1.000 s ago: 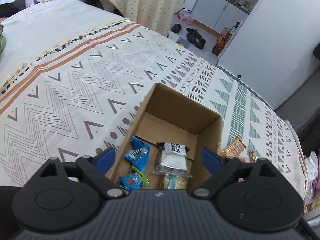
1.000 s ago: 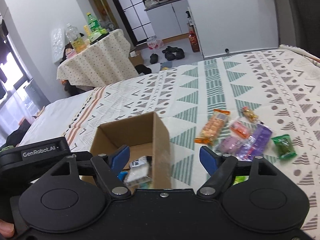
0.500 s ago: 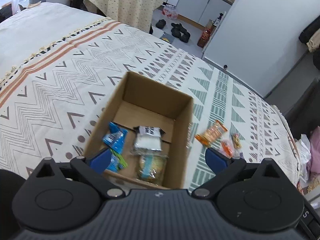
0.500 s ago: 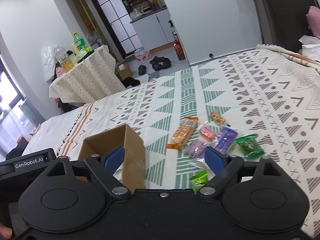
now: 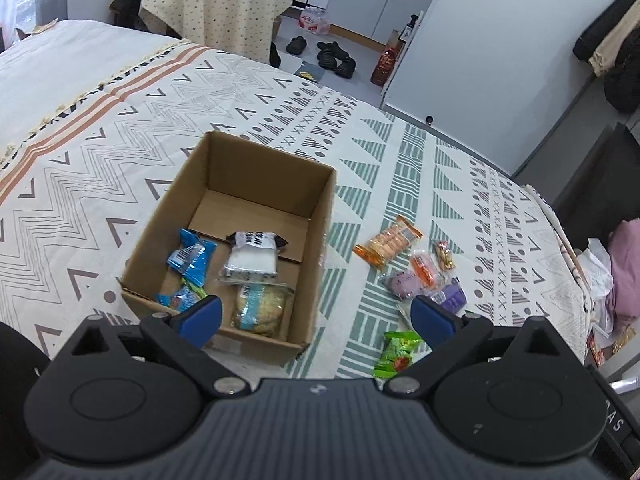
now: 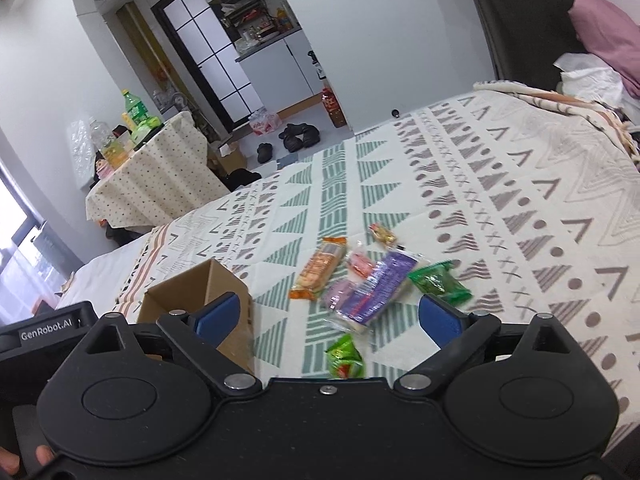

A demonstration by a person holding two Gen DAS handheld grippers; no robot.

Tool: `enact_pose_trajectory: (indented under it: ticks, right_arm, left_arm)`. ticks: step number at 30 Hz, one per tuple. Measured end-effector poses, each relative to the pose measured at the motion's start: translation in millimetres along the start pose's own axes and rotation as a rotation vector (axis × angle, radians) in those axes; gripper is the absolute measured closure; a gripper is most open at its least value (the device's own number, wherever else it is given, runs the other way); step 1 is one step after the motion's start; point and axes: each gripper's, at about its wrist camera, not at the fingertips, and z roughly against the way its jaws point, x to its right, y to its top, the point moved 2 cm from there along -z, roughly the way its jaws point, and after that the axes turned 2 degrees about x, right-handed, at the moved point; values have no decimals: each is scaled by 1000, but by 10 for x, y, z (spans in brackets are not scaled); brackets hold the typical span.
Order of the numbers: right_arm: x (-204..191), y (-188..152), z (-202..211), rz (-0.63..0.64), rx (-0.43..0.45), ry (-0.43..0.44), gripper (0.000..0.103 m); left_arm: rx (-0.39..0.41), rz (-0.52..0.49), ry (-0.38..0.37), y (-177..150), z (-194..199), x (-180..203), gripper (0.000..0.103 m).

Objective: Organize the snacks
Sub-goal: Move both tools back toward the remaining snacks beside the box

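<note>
left hand-held gripper (image 5: 316,318) hovering, spread apart, empty | right hand-held gripper (image 6: 328,316) likewise gaping | cardboard box (image 5: 256,184) holding snacks | orange packet (image 6: 319,268) lying on bed (image 6: 520,200)

Both wrist views look down over bedspread (image 5: 100,152); share box (image 5: 256,184), loose snacks (image 6: 360,280).

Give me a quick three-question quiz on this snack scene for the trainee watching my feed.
1. True or false: the cardboard box already holds some snacks.
2. Which packet lies nearest the right gripper? A) orange cracker pack B) small green packet C) purple packet
3. Fill in: both the left gripper and the right gripper are ____ and hold nothing.

Key: 1 true; 2 B; 3 open.
</note>
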Motion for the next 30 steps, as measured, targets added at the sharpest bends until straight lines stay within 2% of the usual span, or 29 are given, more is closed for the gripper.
enact_pose_trajectory:
  ticks: [11, 18, 22, 27, 30]
  right_arm:
    - [316, -60, 114, -45, -1, -18, 7]
    - [514, -160, 83, -82, -33, -21, 7]
    - [585, -225, 17, -95, -69, -18, 13]
    - [639, -332, -107, -108, -134, -17, 21]
    - [652, -381, -171, -121, -170, -9, 26]
  left_arm:
    - [-11, -43, 11, -167, -53, 261, 3]
    - [-23, -47, 12, -291, -147, 386, 5]
    - [-41, -47, 3, -359, -240, 434, 6]
    - [-61, -54, -12, -447, -366, 504, 14]
    - [-76, -53, -16, -488, -454, 524, 24]
